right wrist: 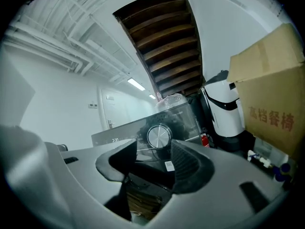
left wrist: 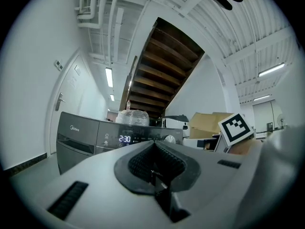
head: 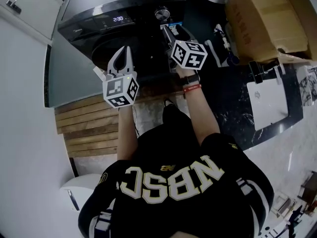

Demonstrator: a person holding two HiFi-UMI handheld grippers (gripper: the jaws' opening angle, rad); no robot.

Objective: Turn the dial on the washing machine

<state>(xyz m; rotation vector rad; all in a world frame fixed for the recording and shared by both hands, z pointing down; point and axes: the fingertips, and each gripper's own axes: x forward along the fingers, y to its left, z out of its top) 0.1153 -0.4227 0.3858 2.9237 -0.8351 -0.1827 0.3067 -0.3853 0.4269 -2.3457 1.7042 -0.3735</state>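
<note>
My left tool (head: 124,51) points forward with its jaws pressed together, nothing between them. My right tool (right wrist: 155,149) reaches further ahead, its jaws standing apart and gripping nothing. My left forearm (head: 128,133) and right forearm (head: 203,113) both stretch out in front of me.

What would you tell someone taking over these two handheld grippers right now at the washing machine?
Left gripper: jaws together, empty, held in front of the washing machine, off to the side of the dial.
Right gripper: jaws apart, lined up with the dial, which shows between them just ahead; the pads are not pressing on it.
Machine: display lit.
Done: right gripper lined up with the dial.
Left: close the right jaws on the dial and turn it.
</note>
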